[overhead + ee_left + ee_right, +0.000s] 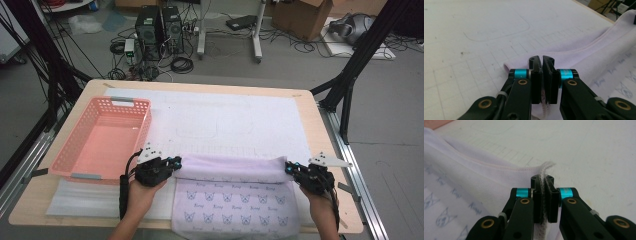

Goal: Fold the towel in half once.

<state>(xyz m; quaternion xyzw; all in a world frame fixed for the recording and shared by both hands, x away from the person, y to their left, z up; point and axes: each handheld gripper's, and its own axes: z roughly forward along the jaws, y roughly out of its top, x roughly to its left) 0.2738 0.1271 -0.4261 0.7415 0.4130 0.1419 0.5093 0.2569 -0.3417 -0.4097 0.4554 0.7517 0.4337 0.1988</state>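
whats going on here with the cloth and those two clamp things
A person is folding a pale lilac printed towel on the table. The left tool and the right tool are each shut on a corner of its edge, which is turned over into a fold across the towel. A pink basket sits at the left.

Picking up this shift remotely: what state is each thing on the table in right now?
towel: partly folded, far edge lifted.
left gripper: shut on the towel's left corner.
right gripper: shut on the towel's right corner.
basket: upright, empty, on the table's left side.
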